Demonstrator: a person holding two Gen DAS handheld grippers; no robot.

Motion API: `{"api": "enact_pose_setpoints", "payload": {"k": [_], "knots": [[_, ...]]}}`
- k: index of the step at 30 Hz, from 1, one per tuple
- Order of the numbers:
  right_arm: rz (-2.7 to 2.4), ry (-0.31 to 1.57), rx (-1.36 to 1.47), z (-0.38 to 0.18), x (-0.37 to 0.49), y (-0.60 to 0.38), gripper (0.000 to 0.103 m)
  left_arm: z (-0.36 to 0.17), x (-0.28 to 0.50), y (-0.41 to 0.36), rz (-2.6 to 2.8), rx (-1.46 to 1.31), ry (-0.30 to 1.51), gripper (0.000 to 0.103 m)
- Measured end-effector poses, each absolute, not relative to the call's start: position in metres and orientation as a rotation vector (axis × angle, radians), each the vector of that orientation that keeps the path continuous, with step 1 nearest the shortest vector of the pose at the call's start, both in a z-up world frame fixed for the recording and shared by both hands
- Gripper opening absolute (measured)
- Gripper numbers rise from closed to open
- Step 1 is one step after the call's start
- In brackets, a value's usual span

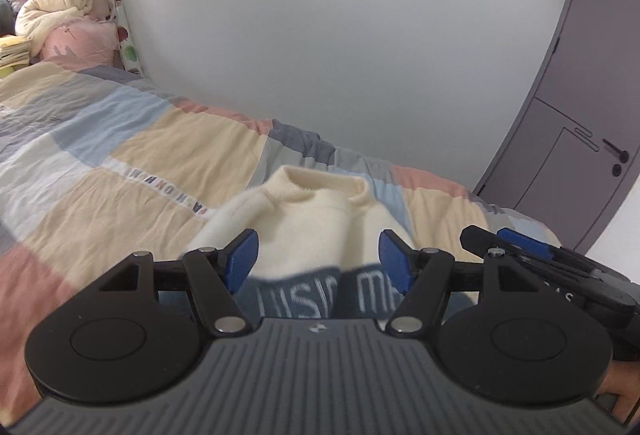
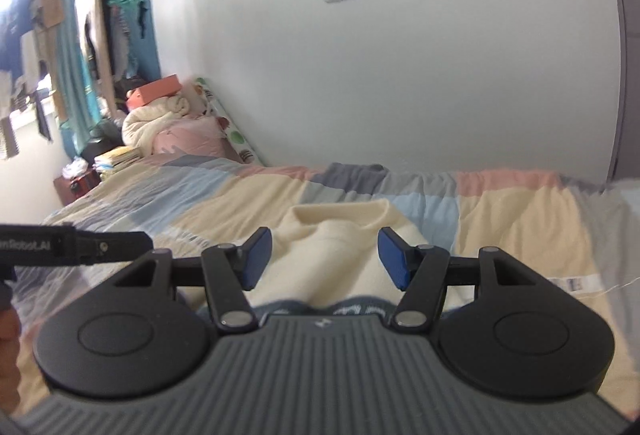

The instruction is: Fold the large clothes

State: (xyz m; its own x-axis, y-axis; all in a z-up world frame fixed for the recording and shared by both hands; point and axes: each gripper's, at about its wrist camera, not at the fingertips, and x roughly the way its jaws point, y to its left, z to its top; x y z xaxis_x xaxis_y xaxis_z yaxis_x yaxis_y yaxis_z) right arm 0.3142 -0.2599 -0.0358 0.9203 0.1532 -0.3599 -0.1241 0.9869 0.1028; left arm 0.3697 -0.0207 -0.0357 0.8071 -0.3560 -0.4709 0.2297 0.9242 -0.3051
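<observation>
A cream sweater [image 1: 308, 219] with a dark blue lettered band [image 1: 304, 295] lies folded on the patchwork bedspread [image 1: 160, 151], collar toward the wall. My left gripper [image 1: 318, 259] is open and empty just above its near part. The right gripper's fingers [image 1: 532, 247] show at the right edge of the left wrist view. In the right wrist view the same sweater [image 2: 332, 255] lies ahead, its blue band [image 2: 352, 309] at the near edge. My right gripper [image 2: 326, 259] is open and empty above it. The left gripper's arm [image 2: 76, 247] reaches in from the left.
The bed runs along a white wall [image 1: 320, 55]. A grey door [image 1: 576, 115] stands at the right. Rolled blankets with an orange box [image 2: 160, 95] pile at the bed's far end. Hanging clothes and a teal curtain [image 2: 80, 55] are beyond.
</observation>
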Motion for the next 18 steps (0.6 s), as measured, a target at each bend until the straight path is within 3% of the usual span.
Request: {"api": "enact_pose_setpoints", "payload": {"k": [8, 18], "knots": [[0.172, 0.374, 0.091, -0.021, 0.197, -0.240, 0.061, -0.027, 0.240, 0.015, -0.255, -0.260, 0.543, 0.072], [0.198, 0.483, 0.172, -0.070, 0.142, -0.227, 0.061, -0.118, 0.171, 0.085, -0.078, -0.412, 0.707, 0.071]]}}
